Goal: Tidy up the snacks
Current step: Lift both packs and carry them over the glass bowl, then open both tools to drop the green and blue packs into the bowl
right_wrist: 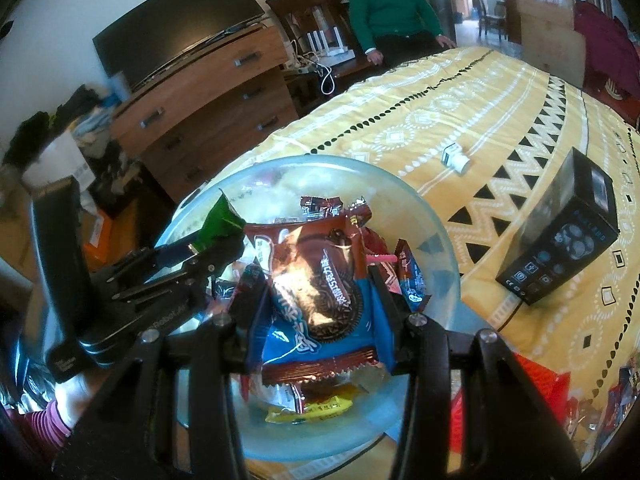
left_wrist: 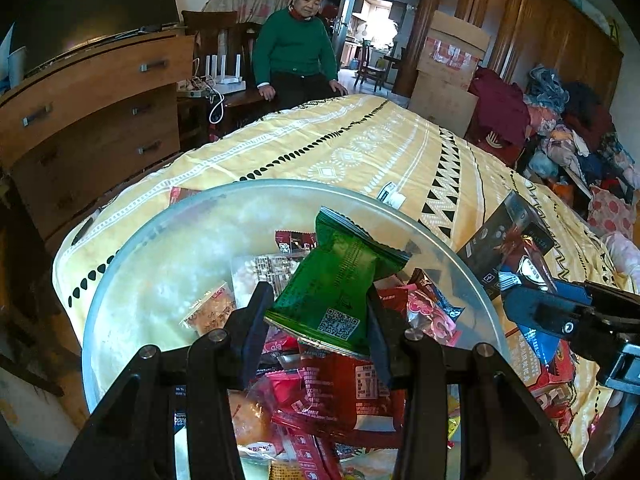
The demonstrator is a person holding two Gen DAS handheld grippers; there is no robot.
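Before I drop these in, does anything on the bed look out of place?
Yes: a black box and a small white box lie on the bedspread beyond the bowl; neither looks like a snack.

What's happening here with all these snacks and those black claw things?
A person is sorting snacks with a handheld gripper in each hand. The left gripper holds a green packet, and the right gripper holds a brown-and-blue cookie packet. Both hang over a clear bowl already piled with wrapped snacks, on a bed with a yellow patterned cover. A black box lies beside the bowl. Another person in a green sweater sits at the far end, watching.
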